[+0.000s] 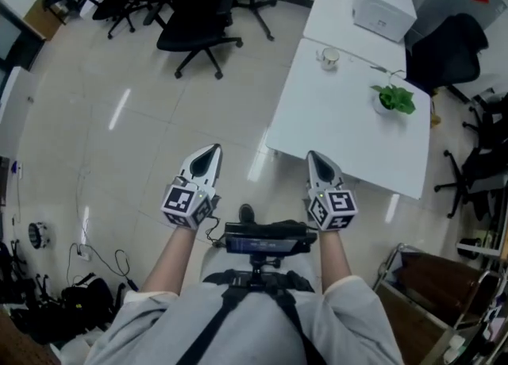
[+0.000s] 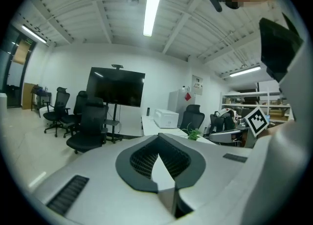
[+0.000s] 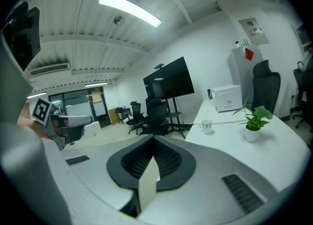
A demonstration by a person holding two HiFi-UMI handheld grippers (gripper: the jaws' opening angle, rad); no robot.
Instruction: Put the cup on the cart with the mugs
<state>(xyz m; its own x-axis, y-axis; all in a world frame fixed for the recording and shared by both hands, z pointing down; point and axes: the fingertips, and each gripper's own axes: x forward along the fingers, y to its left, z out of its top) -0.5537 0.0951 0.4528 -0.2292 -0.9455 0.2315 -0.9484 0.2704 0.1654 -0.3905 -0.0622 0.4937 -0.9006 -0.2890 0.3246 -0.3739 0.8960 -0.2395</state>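
Head view: the task looked barely begun. The cup stood on the far part of the white bench, well apart from both grippers. A potted plant sat to its right and a white box further back. I could not pick out any cart with mugs. The left gripper and right gripper hung over the floor, short of the bench's near corner, carrying nothing.

Left gripper view: the left gripper had its fingers pressed together with nothing between them. Office chairs and a dark screen lay ahead. I saw no cup here.

Right gripper view: the right gripper had its fingers closed too, and empty. The cup showed ahead on the bench, with the plant to its right. By my judgement everything remained: reach, open, grasp, find the cart, set down.
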